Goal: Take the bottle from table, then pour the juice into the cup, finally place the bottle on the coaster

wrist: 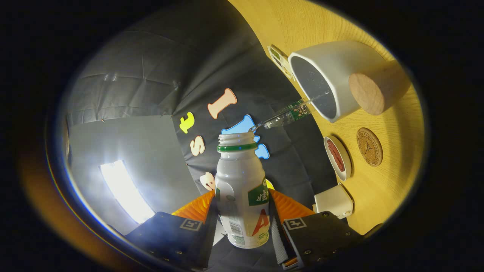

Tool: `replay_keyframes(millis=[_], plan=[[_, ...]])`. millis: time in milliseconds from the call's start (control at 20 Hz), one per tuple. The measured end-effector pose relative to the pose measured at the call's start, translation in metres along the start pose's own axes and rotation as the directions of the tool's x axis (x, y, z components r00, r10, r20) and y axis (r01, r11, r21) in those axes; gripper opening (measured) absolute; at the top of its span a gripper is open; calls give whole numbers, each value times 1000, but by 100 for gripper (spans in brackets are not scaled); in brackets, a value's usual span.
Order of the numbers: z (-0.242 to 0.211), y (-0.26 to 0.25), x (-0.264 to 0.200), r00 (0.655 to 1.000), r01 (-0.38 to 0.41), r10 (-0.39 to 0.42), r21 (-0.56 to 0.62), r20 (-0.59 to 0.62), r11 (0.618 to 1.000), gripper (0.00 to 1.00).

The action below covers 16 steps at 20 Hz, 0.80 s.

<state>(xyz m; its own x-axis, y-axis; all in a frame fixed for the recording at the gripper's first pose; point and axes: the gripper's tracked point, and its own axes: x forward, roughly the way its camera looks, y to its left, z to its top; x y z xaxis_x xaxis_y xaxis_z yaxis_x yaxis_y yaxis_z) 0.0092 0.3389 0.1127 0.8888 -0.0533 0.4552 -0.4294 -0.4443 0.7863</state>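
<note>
Nearest us, the fingers are clamped on the bottle, one pressing each side of its lower body, so the grip looks firm. The whole view is rolled over: the bottle is tipped for the pour, and the bench runs up the side at about three o'clock from it. The bottle's open mouth has a green ring, and from it a thin clear stream runs toward two o'clock into the cup, landing just inside the rim.

We judge the pour to be under way. To do it well we should hold the tilt steady, keep the stream inside the rim, not on the lip, and turn the bottle back slowly to stop drips on the bench.

Right of the bottle lie a pale box at four o'clock, a small dish with something red in it, then the round coaster, well apart from the cup's wooden handle. It is free for the bottle.
</note>
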Motion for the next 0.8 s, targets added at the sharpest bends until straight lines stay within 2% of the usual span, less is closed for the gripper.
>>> replay_keyframes(millis=[800], plan=[[8, 1, 2, 998, -25, 20, 94, 61, 995, 64]])
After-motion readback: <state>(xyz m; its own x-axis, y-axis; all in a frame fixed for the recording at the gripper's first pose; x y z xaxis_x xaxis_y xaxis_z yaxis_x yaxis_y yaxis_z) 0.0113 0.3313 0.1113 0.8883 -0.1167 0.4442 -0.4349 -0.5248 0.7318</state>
